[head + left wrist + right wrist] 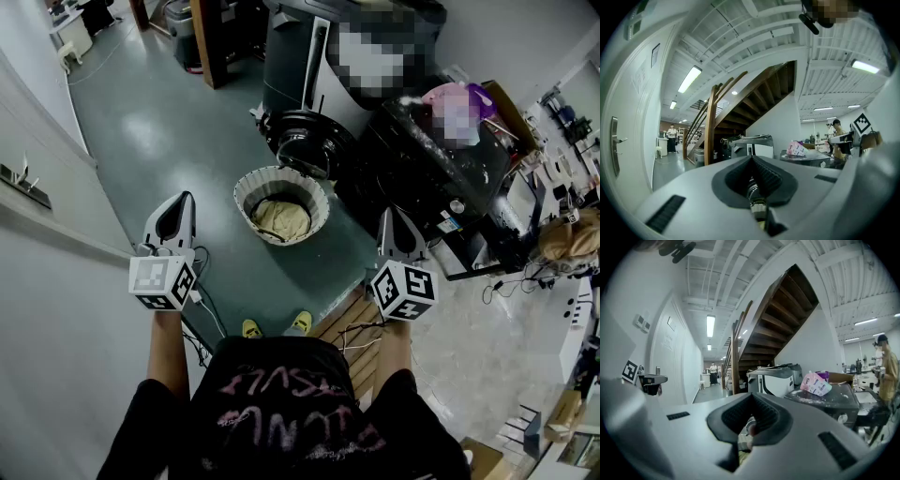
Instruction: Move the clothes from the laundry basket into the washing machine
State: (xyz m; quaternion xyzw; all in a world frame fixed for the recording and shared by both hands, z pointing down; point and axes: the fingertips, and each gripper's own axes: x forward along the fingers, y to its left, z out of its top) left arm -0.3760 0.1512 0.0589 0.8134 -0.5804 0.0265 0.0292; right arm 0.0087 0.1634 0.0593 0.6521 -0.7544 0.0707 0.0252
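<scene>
A white ribbed laundry basket (251, 187) stands on the grey floor ahead of me, with yellowish clothes (282, 218) in its bottom. Just behind it is the washing machine (302, 139), its round dark door facing the basket; it also shows in the left gripper view (751, 142) and the right gripper view (774, 379). My left gripper (180, 208) is held level to the left of the basket and near me, shut and empty (752, 165). My right gripper (391, 223) is to the basket's right, also shut with nothing in it (751, 403).
A dark cabinet (441, 178) with a pink bag (815, 383) on top stands right of the washer. A wooden staircase (711, 124) rises behind it. A white wall (37, 169) runs along the left. Cables (211, 314) lie by my feet. A person (886, 371) stands at the right.
</scene>
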